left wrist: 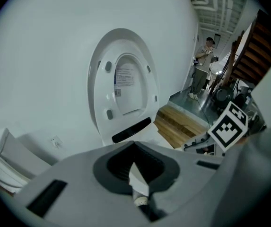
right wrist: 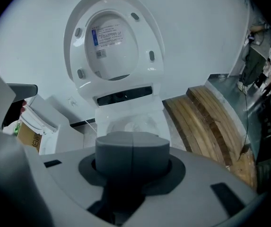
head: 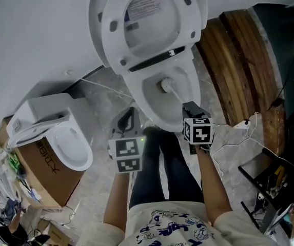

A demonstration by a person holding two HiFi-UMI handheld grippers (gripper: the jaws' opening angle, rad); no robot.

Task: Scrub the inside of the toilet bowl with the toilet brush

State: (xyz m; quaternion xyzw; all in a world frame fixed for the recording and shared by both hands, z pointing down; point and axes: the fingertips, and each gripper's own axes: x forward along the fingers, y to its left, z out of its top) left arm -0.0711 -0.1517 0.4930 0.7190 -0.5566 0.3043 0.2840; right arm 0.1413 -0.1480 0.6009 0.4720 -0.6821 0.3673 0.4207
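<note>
While the right gripper had its jaws pressed together, the pads meeting in one seam in its own view, the head view gave the reason. The white handle of the toilet brush rose out of the bowl and ended at those jaws. I judged them clamped on the handle's top end, though the right gripper view did not show the handle itself. Gripped that far back, the brush could put its head down near the drain of the toilet bowl while the gripper stayed clear above the near rim.

The left gripper hung just beside the bowl's near-left edge, taking no part in the scrubbing. Its jaws looked parted around a dark hollow. A small pale wedge sat in that hollow, and I could not tell what it was.

Beyond the grippers, the lid leaned upright against the wall, which left the bowl open to the brush. A second toilet rested on a cardboard box well off to the left. Wooden steps ran along the right, apart from the work.
</note>
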